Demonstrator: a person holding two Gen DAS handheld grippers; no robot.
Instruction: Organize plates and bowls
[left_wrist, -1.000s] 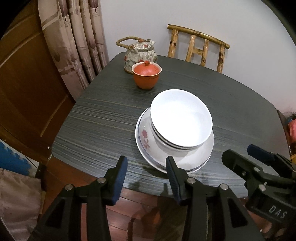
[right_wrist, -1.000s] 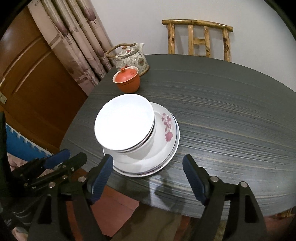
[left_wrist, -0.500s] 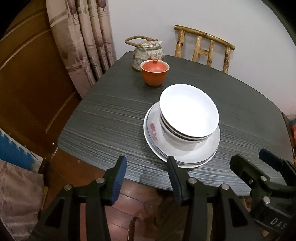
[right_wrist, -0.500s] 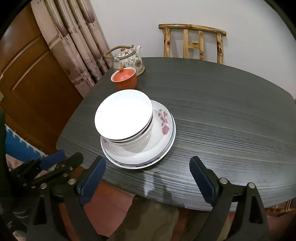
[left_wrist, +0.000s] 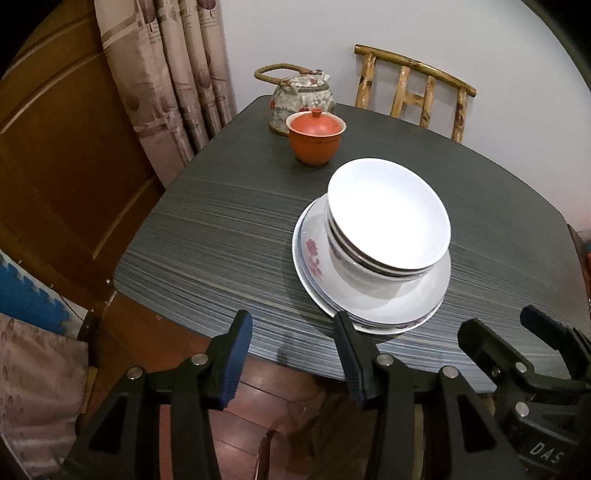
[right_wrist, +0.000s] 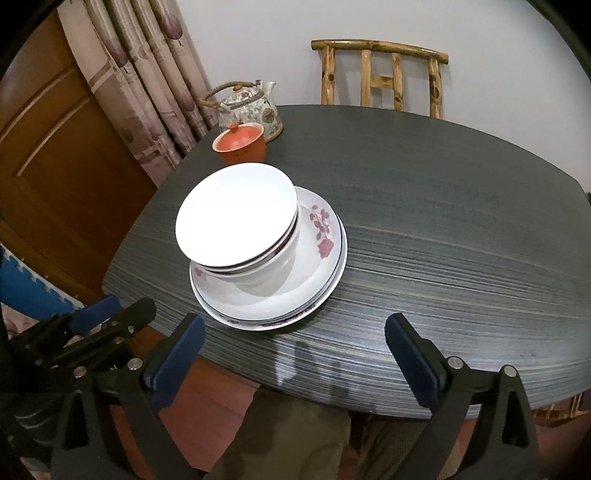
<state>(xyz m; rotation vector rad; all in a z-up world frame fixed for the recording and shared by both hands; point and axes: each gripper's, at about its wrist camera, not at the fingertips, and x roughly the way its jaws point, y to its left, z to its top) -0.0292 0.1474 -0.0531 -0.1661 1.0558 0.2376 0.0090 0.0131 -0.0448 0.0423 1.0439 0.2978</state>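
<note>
Nearby, teapot (left_wrist: 301, 99) behind lidded cup (left_wrist: 316, 137).

The stacked bowls (left_wrist: 388, 221) hide the plates' (left_wrist: 369, 310) centres and most of the floral pattern.

A dark striped table (left_wrist: 221, 236) stands before a plain white wall (right_wrist: 480, 29), with a bamboo chair (right_wrist: 380, 74) at its far side. Patterned beige curtains (left_wrist: 166, 74) hang beside a brown wood door (left_wrist: 66, 147). The floor (left_wrist: 280, 384) below looks like reddish wood.
</note>
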